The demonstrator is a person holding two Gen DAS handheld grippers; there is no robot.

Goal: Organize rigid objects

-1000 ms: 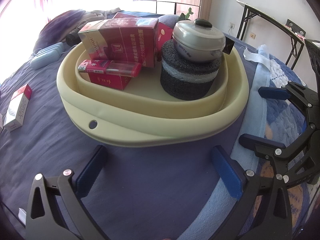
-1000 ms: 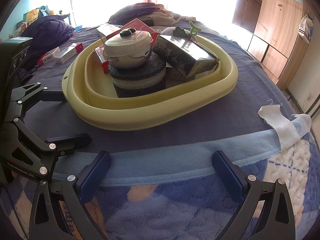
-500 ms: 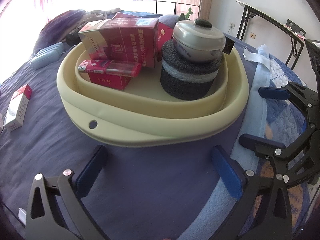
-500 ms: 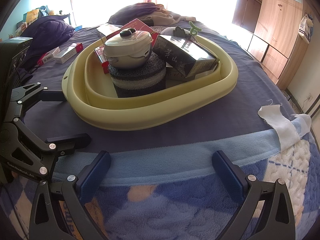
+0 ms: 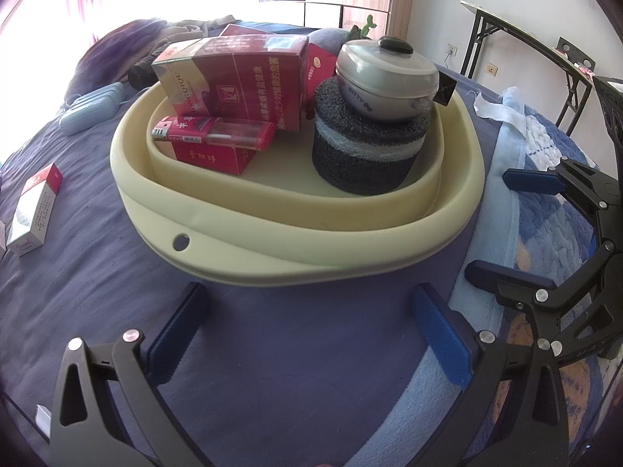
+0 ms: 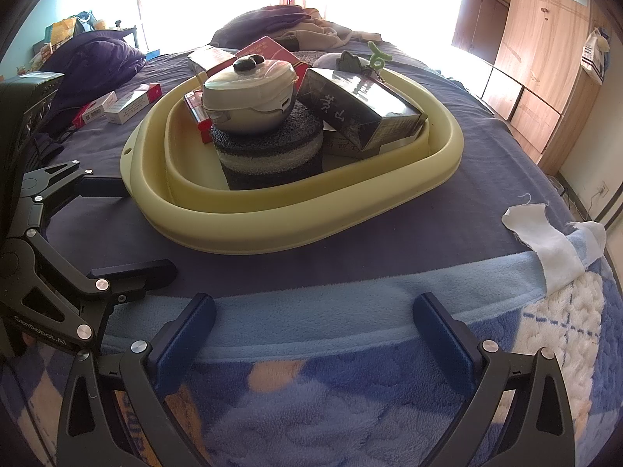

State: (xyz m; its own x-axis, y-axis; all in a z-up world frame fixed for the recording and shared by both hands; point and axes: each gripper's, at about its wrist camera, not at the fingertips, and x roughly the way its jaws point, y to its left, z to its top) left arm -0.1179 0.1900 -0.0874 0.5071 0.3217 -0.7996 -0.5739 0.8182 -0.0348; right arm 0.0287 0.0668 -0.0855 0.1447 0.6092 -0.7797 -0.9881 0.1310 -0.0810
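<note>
1. A pale yellow basin (image 5: 296,260) sat on the bed (image 5: 272,350), on the dark blue sheet near the edge where a light blue blanket (image 6: 350,389) began.
2. Inside the basin, a grey lidded pot (image 5: 385,78) stood upright on a dark round sponge (image 5: 366,155), toward the basin's right side in the left wrist view.
3. A large red box (image 5: 237,81) stood tilted at the basin's far left, its long axis running across the basin; below it a red lighter (image 5: 214,136) lay flat on a smaller red box (image 5: 210,157), long axis roughly parallel to the near rim.
4. A dark box (image 6: 358,109) leaned at the other side of the pot, long axis sloping down toward the rim.
5. A white and red packet (image 5: 35,210) lay on the sheet, well apart from the basin.
6. The left gripper (image 5: 311,330) hung just before the basin's near rim, spread wide and empty.
7. The right gripper (image 6: 311,330) hung over the blanket, also spread wide, holding nothing.
</note>
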